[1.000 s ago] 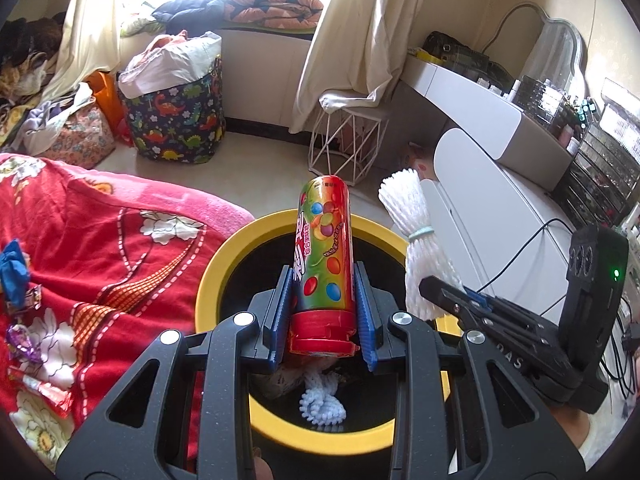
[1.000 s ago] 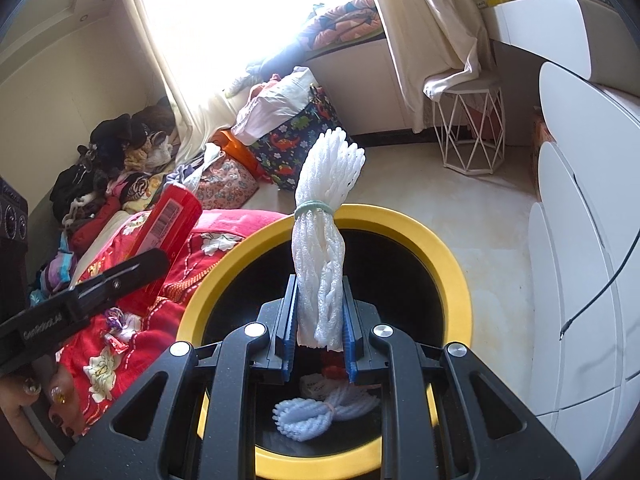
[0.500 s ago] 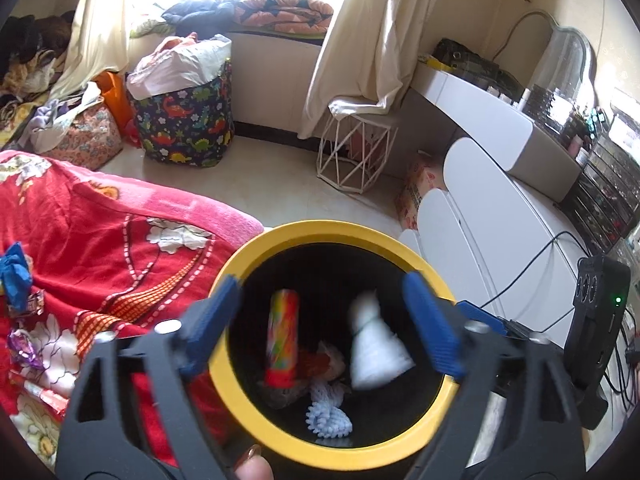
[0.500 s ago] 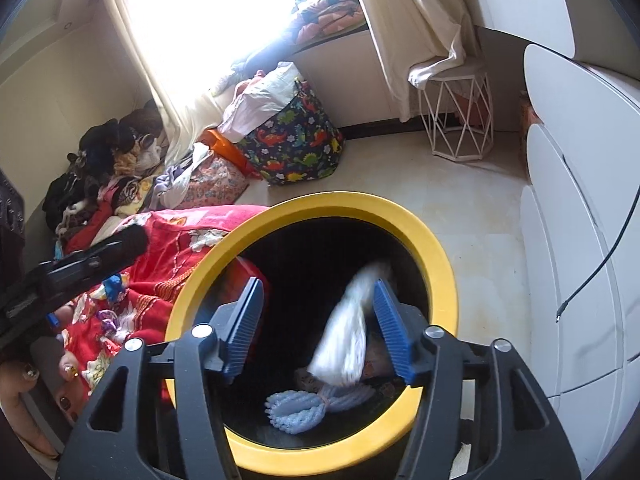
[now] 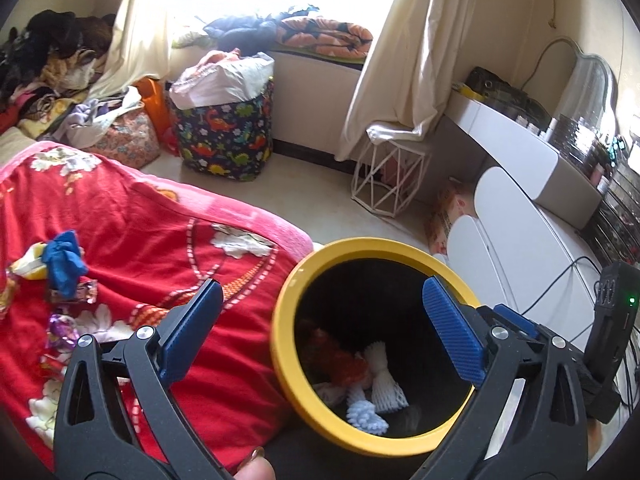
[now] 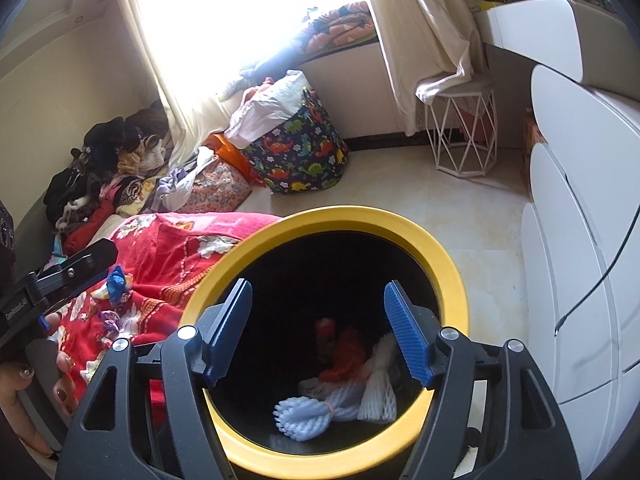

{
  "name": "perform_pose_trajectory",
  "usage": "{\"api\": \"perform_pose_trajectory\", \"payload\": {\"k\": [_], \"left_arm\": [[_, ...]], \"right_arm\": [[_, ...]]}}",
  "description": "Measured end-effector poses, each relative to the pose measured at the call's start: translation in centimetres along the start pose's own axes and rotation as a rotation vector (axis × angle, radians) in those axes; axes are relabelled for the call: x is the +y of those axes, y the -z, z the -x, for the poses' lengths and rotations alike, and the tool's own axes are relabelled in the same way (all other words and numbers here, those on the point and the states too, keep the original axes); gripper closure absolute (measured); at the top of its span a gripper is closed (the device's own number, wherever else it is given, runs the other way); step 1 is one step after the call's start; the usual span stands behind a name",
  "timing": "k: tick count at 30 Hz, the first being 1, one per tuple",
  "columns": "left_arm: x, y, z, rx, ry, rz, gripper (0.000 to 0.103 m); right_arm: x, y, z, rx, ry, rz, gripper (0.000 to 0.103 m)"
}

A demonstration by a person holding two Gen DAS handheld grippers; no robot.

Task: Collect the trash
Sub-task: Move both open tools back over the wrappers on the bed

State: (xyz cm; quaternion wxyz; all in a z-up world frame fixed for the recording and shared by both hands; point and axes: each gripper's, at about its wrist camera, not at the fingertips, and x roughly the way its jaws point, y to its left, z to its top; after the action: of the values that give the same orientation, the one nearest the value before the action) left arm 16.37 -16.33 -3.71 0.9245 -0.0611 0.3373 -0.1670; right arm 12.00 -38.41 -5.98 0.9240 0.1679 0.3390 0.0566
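Note:
A black bin with a yellow rim [image 5: 288, 300] [image 6: 440, 248] stands beside the red bed. Inside lie a red candy tube [image 5: 340, 360] [image 6: 326, 332], two white foam nets [image 5: 384, 384] [image 6: 312, 412] and other scraps. My left gripper [image 5: 320, 332] is open and empty above the bin's left rim. My right gripper [image 6: 320, 332] is open and empty over the bin's mouth. A blue crumpled piece [image 5: 64, 260] [image 6: 118, 280] and shiny wrappers [image 5: 60, 332] lie on the red blanket [image 5: 160, 240].
A dinosaur-print basket [image 5: 228, 136] and a white wire stool [image 5: 388, 176] stand on the floor beyond. White rounded drawers [image 6: 580, 280] line the right side. Clothes are piled at the far left [image 6: 100, 168]. The left gripper's body shows in the right wrist view [image 6: 60, 276].
Both grippers opened. The candy tube and the foam net dropped into the bin. The left gripper has shifted left toward the bed.

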Motion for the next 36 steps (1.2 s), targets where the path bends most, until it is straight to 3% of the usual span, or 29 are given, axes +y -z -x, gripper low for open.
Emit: {"api": "perform_pose_trajectory", "payload": {"k": [9,36], "left_arm": [[2.8,-0.2,2.0,-0.048,-0.05,0.049,0.011],[10.9,-0.6,6.0,-0.138,-0.175,0.186,0.011]], "right_arm": [[3.1,0.1,0.4,-0.016,-0.04,0.068,0.036],[14.8,2.0,-1.4,0.06,-0.239,0.318,0.036]]}}
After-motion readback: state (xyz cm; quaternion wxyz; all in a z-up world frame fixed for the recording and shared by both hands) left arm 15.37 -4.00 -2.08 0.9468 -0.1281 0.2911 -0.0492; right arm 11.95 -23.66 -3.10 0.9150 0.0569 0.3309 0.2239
